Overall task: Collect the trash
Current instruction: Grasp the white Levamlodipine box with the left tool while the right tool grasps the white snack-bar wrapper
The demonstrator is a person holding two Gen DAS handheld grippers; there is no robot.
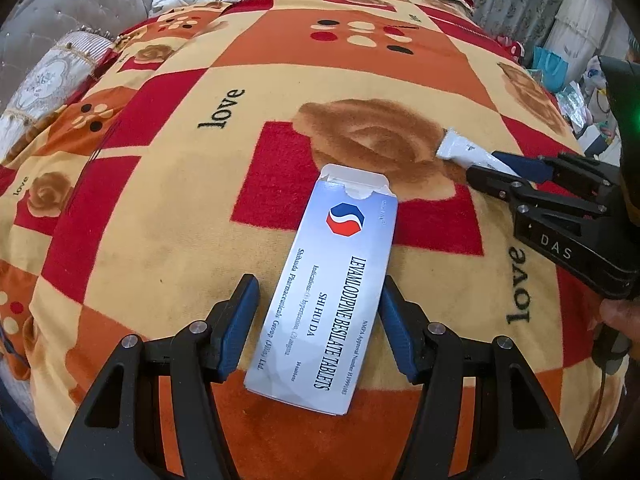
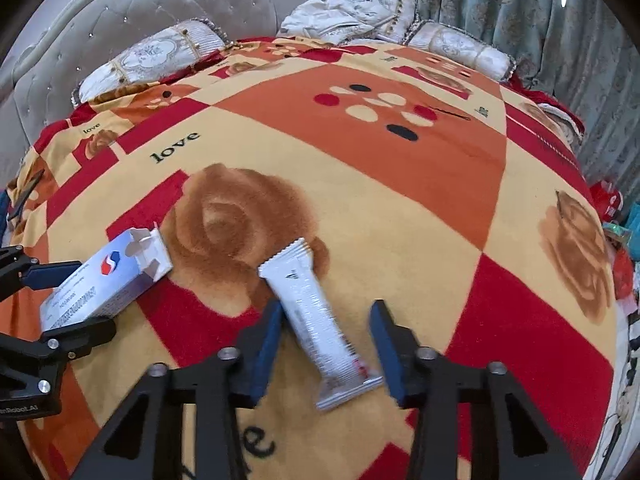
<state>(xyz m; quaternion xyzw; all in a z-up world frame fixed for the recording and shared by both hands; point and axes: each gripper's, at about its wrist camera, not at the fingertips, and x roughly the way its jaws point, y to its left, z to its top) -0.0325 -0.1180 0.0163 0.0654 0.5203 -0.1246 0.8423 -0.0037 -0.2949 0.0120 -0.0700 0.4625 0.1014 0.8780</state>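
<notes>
A white and blue tablet box with its end flap open lies on the patterned blanket. My left gripper is open, its blue pads on either side of the box. The box also shows in the right wrist view, between the left gripper's fingers. A white snack wrapper lies on the blanket. My right gripper is open around the wrapper, which touches the left pad. In the left wrist view the right gripper straddles the wrapper.
The blanket covers a bed with a grey tufted headboard. Embroidered pillows and crumpled white bedding lie at the head. Curtains hang behind. Bags and clutter sit beyond the bed's right edge.
</notes>
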